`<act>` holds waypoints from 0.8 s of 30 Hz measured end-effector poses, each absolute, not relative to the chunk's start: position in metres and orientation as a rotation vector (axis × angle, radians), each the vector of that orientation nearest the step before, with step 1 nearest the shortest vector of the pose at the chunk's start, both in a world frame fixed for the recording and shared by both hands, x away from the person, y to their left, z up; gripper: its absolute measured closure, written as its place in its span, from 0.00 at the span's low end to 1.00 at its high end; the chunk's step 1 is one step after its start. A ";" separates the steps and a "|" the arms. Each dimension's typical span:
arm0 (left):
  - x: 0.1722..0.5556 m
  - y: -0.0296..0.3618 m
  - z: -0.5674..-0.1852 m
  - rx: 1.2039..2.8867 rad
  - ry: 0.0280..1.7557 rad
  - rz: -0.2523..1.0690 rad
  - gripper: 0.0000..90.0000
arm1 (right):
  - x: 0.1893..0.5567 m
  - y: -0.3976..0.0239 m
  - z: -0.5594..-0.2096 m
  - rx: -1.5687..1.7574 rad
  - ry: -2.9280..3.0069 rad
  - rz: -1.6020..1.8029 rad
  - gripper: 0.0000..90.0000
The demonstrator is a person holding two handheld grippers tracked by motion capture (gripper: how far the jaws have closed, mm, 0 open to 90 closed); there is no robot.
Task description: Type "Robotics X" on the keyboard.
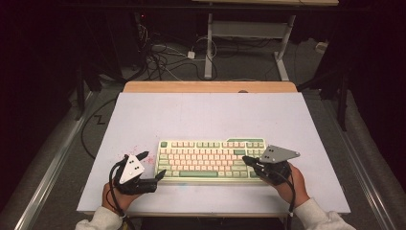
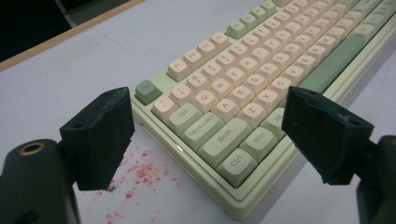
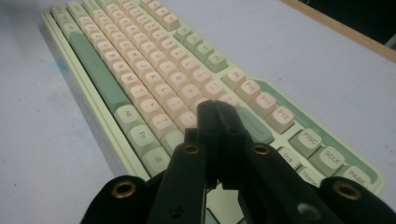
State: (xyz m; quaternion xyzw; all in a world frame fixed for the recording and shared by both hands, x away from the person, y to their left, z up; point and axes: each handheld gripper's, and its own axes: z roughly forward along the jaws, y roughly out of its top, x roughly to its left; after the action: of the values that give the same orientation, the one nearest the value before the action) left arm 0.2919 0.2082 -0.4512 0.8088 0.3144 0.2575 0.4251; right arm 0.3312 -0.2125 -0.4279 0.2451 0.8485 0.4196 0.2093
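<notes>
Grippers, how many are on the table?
2. The left gripper sits open by the keyboard's left end. The right gripper is shut, its tips over the keys at the right end.

I'm looking down on a pale grey table top (image 1: 201,112) with a wooden strip along its far edge, where a green and cream keyboard (image 1: 210,160) lies flat toward my side, reddish specks (image 2: 140,175) just beside its left end.
</notes>
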 end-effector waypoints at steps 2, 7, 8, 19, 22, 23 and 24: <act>0.292 0.208 -0.451 2.023 0.786 0.644 0.18 | 0.333 -0.210 -0.431 0.683 2.377 1.158 1.00; 0.292 0.208 -0.452 2.028 0.785 0.643 0.18 | 0.334 -0.207 -0.435 0.677 2.414 1.128 1.00; 0.292 0.208 -0.452 2.030 0.785 0.641 0.18 | 0.335 -0.206 -0.439 0.688 2.430 1.110 1.00; 0.292 0.208 -0.453 2.034 0.785 0.636 0.18 | 0.340 -0.201 -0.452 0.715 2.475 1.042 1.00; 0.292 0.207 -0.453 2.037 0.782 0.635 0.18 | 0.340 -0.201 -0.452 0.713 2.471 1.044 1.00; 0.292 0.207 -0.453 2.037 0.782 0.635 0.18 | 0.340 -0.201 -0.453 0.714 2.471 1.043 1.00; 0.292 0.206 -0.453 2.042 0.779 0.636 0.18 | 0.340 -0.201 -0.453 0.716 2.473 1.036 1.00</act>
State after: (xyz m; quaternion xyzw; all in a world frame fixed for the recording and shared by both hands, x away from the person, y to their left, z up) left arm 0.2919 0.2059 -0.4527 0.8144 0.3106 0.2536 0.4195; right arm 0.3401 -0.2007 -0.4529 0.2538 0.8763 0.3670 0.1819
